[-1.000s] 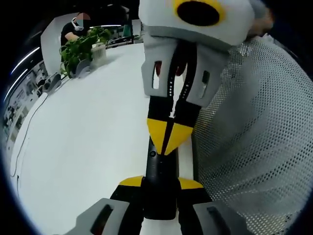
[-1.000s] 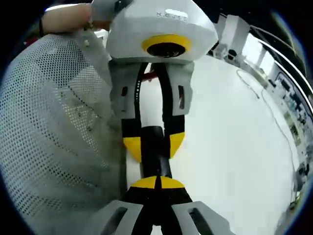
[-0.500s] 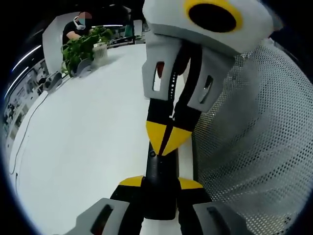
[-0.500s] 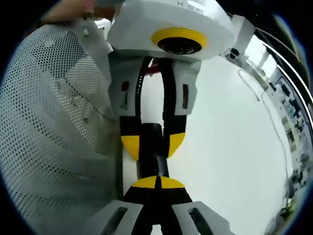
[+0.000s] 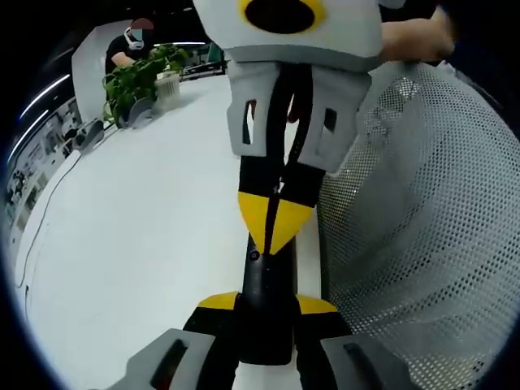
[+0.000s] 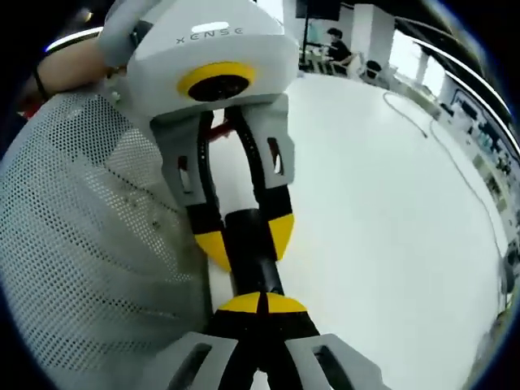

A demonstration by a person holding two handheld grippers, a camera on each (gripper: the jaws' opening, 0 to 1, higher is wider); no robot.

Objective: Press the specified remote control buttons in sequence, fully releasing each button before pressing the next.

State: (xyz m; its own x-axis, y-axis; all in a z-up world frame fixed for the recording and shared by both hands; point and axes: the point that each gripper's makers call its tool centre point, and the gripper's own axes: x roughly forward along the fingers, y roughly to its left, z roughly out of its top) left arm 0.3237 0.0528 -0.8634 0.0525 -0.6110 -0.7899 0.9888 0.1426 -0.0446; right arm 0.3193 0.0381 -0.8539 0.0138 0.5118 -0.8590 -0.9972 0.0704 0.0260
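Left gripper view, bottom centre: left gripper (image 5: pixel 266 305) with its yellow-tipped fingers (image 5: pixel 218 301) clamped on the near end of a black remote (image 5: pixel 266 305), one finger on each side. Remote runs straight up the frame, over the white tabletop (image 5: pixel 138 236). Just past its visible length, right gripper (image 5: pixel 275 221) comes down from the top centre; its two yellow tips are pressed together into a single point that meets the remote's top face, beside a small round button (image 5: pixel 254 255). White mesh surface (image 5: pixel 414 236) takes up the right side, its edge just beside the remote. Far upper left: potted plant (image 5: pixel 134 80) on the tabletop, a seated person (image 5: pixel 126 46) behind it.

Right gripper view, bottom centre: right gripper (image 6: pixel 261 303), fingers shut tip to tip, resting on the remote (image 6: pixel 251 256). Beyond, at centre, left gripper (image 6: pixel 243 236) holds the remote between its fingers. Mesh (image 6: pixel 89 252) on the left, bare tabletop (image 6: pixel 382 203) on the right. A hand (image 6: pixel 69 69) grips the left gripper's body at upper left.
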